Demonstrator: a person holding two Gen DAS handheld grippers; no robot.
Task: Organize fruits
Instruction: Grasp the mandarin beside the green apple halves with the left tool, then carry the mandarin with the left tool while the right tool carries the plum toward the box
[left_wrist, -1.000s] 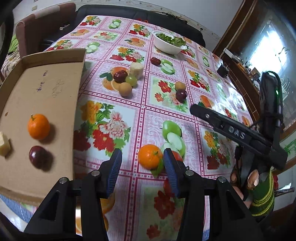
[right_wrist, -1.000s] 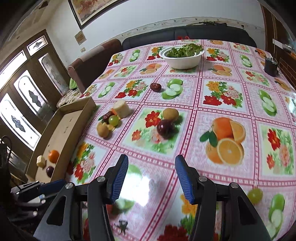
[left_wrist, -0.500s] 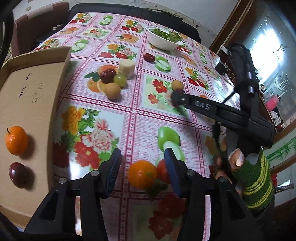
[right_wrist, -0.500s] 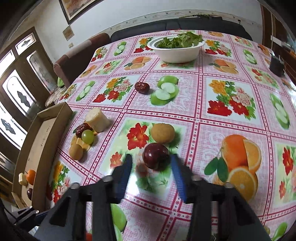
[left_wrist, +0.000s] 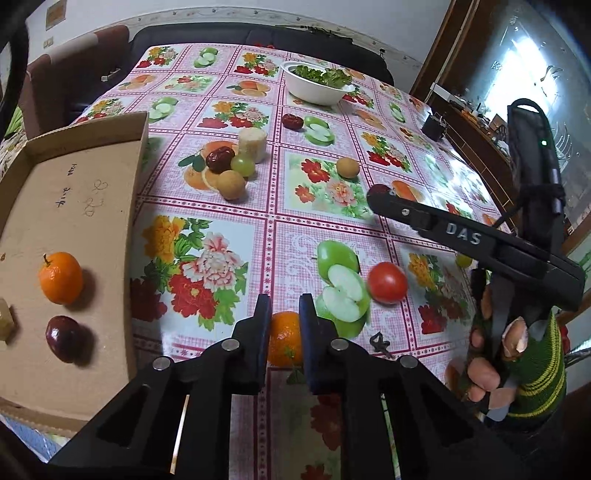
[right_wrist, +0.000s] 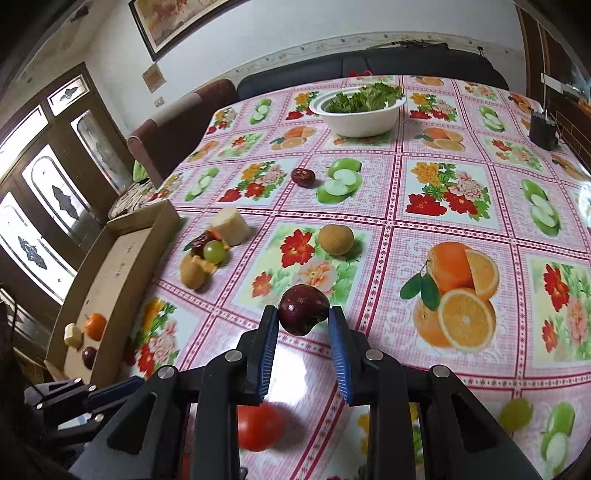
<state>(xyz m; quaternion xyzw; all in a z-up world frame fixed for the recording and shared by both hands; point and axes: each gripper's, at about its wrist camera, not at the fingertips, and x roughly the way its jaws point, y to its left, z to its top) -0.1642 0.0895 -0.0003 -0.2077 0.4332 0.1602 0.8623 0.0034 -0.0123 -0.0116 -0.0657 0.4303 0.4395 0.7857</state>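
A small orange (left_wrist: 283, 338), round and bright, sits clamped between the jaws of the left gripper (left_wrist: 284, 321) near the front edge of the bench (left_wrist: 207, 214), which wears a glossy pink oilcloth printed with fruit and flowers. The right gripper (right_wrist: 303, 323) has its jaws closing on a dark red plum (right_wrist: 303, 309), glossy and blunt at the lower end; the blue pads touch both its sides. Over the bench's left edge lies a shallow cardboard box (left_wrist: 74, 206) holding another orange (left_wrist: 60, 277), a second dark plum (left_wrist: 62, 338) and a pale cube cut off by the picture's border. Toward the middle of the bench a cluster gathers: a wrinkled red date (left_wrist: 220, 158), a green grape (left_wrist: 242, 164), a tan round fruit (left_wrist: 231, 184) and a pale cylinder-shaped chunk (left_wrist: 252, 144). Another tan fruit (right_wrist: 335, 239) sits apart, a lone date (right_wrist: 303, 177) farther back, and a white bowl of greens (right_wrist: 360, 110) near the far edge. A red tomato (left_wrist: 387, 282) rests just right of the left gripper. A hand in a striped green sleeve (left_wrist: 495, 354) holds the right tool. The orange's lower half is hidden behind the jaws.
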